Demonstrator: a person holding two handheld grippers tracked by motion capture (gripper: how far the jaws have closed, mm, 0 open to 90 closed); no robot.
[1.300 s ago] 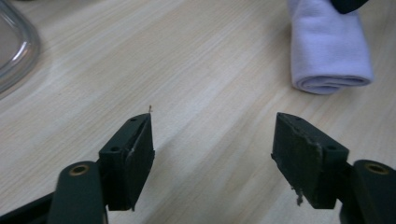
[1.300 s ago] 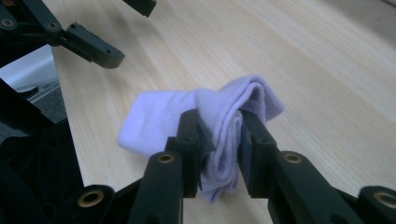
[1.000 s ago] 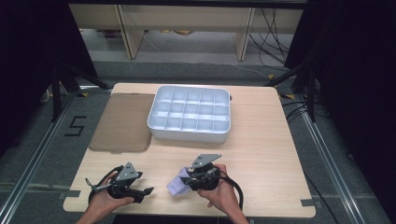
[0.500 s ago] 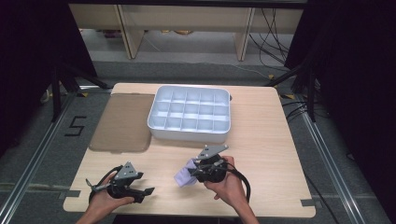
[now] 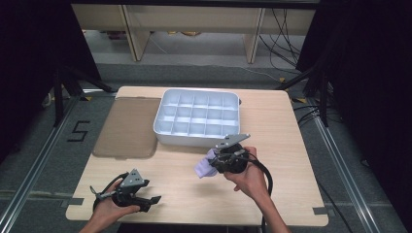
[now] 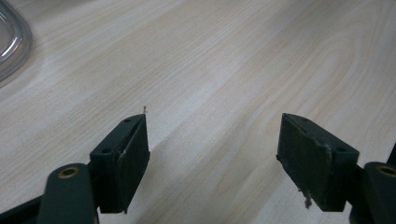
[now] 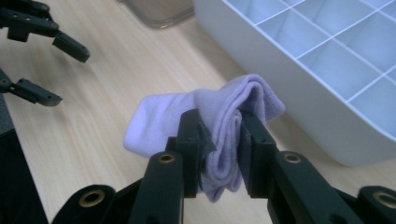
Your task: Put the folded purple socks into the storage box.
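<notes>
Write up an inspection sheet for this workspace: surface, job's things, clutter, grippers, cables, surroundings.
Surface: light wooden table, bare wood in front of the left gripper.
Job's things: folded lilac sock clamped and lifted beside the white compartment tray; every tray cell that shows is empty.
Clutter: brown translucent lid flat to the left of the tray; nothing else seen.
Grippers: right gripper shut on the sock near the tray's front wall; left gripper open, low over the table's near left corner, holding nothing.
Cables: a black cable loops from the right gripper over the person's wrist; more cables on the floor behind the table.
Surroundings: grey floor, black curtains at the sides, pale shelving behind.
</notes>
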